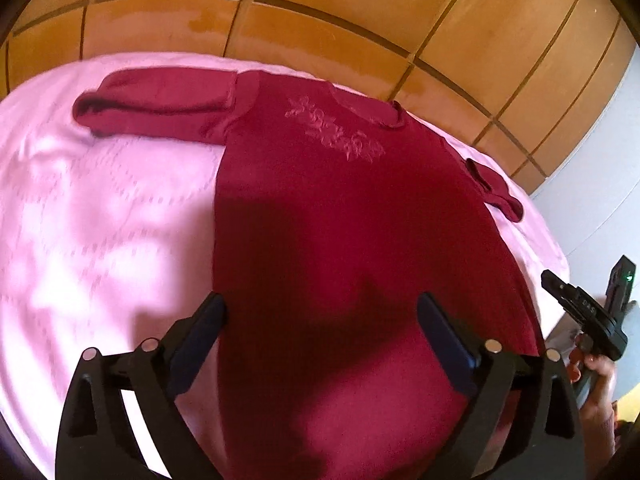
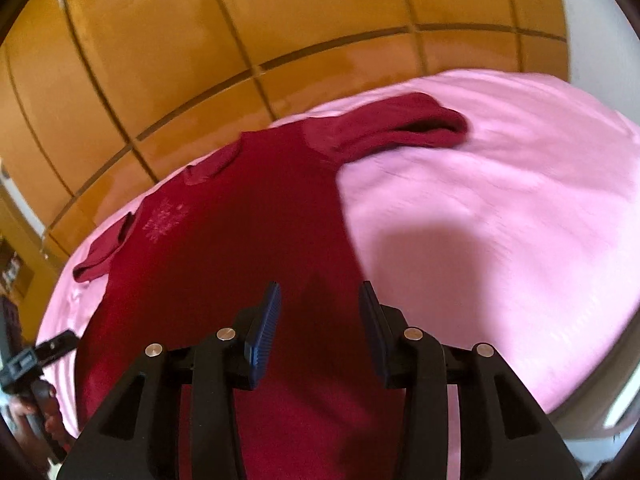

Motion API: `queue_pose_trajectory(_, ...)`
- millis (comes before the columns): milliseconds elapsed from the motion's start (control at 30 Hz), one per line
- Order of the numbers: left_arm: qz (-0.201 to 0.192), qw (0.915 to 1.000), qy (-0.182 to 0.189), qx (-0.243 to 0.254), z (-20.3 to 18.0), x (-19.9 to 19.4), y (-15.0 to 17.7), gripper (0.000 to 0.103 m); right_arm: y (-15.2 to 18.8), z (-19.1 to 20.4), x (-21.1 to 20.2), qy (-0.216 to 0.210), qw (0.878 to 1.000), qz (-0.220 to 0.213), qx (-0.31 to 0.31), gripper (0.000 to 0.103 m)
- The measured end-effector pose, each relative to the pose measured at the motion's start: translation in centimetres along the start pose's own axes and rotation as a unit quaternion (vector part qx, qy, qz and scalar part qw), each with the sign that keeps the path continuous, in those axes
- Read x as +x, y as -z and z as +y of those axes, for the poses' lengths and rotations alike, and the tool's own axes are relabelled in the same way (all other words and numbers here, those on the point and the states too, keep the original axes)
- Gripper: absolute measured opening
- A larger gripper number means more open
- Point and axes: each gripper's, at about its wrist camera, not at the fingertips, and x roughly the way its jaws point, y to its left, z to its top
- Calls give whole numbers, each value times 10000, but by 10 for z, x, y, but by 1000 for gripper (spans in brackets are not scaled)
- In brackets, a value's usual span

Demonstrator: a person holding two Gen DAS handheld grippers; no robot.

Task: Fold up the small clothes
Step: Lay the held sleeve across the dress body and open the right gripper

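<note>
one dark red sweater (image 1: 344,208) lay flat on the pink bedspread (image 1: 100,216), its collar toward twelve o'clock and its hem toward six. two sleeves showed in the left wrist view: one folded across at about ten o'clock (image 1: 160,106), touching the bedspread, the other a short stub at about two o'clock (image 1: 496,188) near the bed's edge. one pale embroidered motif (image 1: 336,128) sat on the chest. no container was visible, only the bed bearing the garment.

two grippers were in view. the left gripper (image 1: 320,320) hung above the lower body of the sweater with its jaws spread wide and nothing between them. the right gripper (image 2: 318,320) hung over the same garment, jaws partly apart and pinching nothing. behind the bed ran orange wooden panels (image 1: 320,12).
</note>
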Motion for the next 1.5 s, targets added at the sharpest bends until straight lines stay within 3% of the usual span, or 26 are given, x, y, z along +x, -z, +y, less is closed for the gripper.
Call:
queue_pose_trajectory(67,-43,9998,-165,120,-5,8,-8,100,-5,16,15,52,9997,4,-227,57)
queue_pose_trajectory(100,-67,9994,-259,203,-8,13,-13,101,-6,20,21,48,9996,-4,-271,59)
queue_pose_trajectory(333,-198,9948,-789,618,-13,47,-52,101,-4,28,49,14,9995,139,-279,59)
queue_pose_trajectory(433,-325,9886,-1202,844,-10,61,-66,101,-6,29,52,112,9993,121,-332,59)
queue_pose_trajectory(567,-294,9861,-1468,713,6,76,-79,101,-23,26,58,288,9987,53,-411,59)
queue_pose_trajectory(700,22,9889,-1457,289,27,96,-71,100,-60,16,74,616,9964,-165,-552,59)
queue_pose_trajectory(933,-48,9871,-1556,383,24,98,-67,101,-128,15,127,989,9887,-413,-1048,59)
queue_pose_trajectory(1167,-54,9877,-1520,371,24,101,-68,101,-148,3,186,1515,9825,281,-1045,59)
queue_pose_trajectory(1200,-59,9881,-1497,355,25,100,-69,101,-147,-1,192,1569,9818,370,-1002,58)
queue_pose_trajectory(1300,-66,9889,-1451,325,26,103,-70,101,-148,-11,196,1565,9836,470,-766,35)
queue_pose_trajectory(1367,-73,9890,-1444,320,26,103,-69,101,-152,-11,192,1455,9859,509,-645,12)
queue_pose_trajectory(1500,-85,9894,-1416,301,27,101,-68,101,-168,10,169,1208,9910,284,-502,11)
